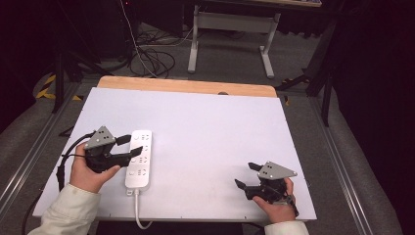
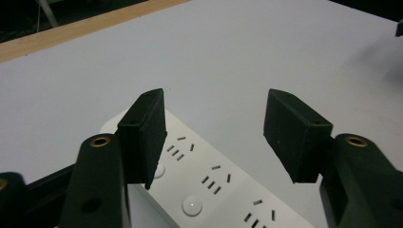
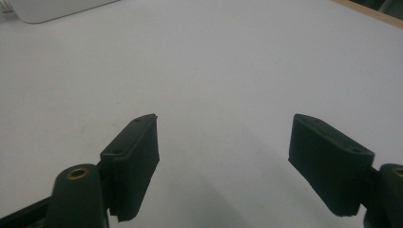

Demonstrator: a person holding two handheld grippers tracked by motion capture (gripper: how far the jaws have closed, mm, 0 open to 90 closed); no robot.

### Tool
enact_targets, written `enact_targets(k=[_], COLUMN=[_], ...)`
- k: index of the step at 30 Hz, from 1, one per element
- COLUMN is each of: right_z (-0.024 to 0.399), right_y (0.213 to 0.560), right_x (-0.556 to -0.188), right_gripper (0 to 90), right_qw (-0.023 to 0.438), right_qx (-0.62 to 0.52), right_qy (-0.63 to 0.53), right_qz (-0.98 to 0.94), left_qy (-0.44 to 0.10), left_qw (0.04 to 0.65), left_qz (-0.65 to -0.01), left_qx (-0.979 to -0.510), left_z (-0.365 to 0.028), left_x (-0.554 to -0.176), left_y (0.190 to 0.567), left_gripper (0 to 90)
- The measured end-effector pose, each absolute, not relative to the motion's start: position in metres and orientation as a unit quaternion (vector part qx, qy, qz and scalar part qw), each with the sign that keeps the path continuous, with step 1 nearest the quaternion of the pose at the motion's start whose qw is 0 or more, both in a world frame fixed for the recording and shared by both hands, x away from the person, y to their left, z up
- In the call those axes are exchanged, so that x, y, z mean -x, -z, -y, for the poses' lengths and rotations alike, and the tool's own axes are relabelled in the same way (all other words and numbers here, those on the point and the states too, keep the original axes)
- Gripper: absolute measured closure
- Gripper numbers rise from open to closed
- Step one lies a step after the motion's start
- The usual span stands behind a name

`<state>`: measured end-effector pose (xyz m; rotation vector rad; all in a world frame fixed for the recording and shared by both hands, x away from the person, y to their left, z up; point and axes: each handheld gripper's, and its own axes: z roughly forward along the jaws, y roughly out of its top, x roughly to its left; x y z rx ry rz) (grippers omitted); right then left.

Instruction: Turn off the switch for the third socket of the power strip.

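The left tool (image 1: 128, 144) is held with its jaws spread wide over the white power strip (image 1: 139, 159), one jaw above the strip's face and the other beyond its far edge, nothing being gripped between them. The right tool (image 1: 246, 176) is likewise held wide and empty above bare white worktop (image 1: 210, 127), well apart from the strip. The strip is seen lying flat at the worktop's near left, its cord (image 1: 138, 215) trailing off the near edge.
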<state>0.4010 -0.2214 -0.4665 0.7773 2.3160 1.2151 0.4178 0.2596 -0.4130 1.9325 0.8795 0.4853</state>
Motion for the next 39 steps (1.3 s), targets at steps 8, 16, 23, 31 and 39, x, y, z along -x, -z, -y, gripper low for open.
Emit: enact_targets(k=[8,16,23,31,39], right_z=[0.222,0.222,0.222,0.222,0.221], right_y=[0.467,0.466,0.466,0.466,0.466], right_x=[-0.401,-0.401,-0.401,-0.401,-0.400], right_gripper=[26.2,26.2,26.1,26.1,26.0], right_qw=[0.206,0.205,0.204,0.204,0.204], right_qx=[-0.282,-0.281,-0.279,-0.278,-0.277], right_qy=[-0.435,-0.437,-0.440,-0.439,-0.438], right_qz=[-0.830,-0.830,-0.829,-0.829,-0.831], left_qy=[-0.183,-0.187,-0.199,-0.211,-0.221], left_qw=[0.487,0.497,0.501,0.503,0.494], left_qz=[-0.336,-0.323,-0.317,-0.331,-0.339], left_qx=[-0.785,-0.784,-0.780,-0.770,-0.770], left_z=[-0.267,-0.279,-0.293,-0.313,-0.325], left_x=[-0.402,-0.388,-0.379,-0.368,-0.357], left_y=[0.405,0.409,0.420,0.436,0.452], left_gripper=[24.8,16.6,13.1,11.9,11.6])
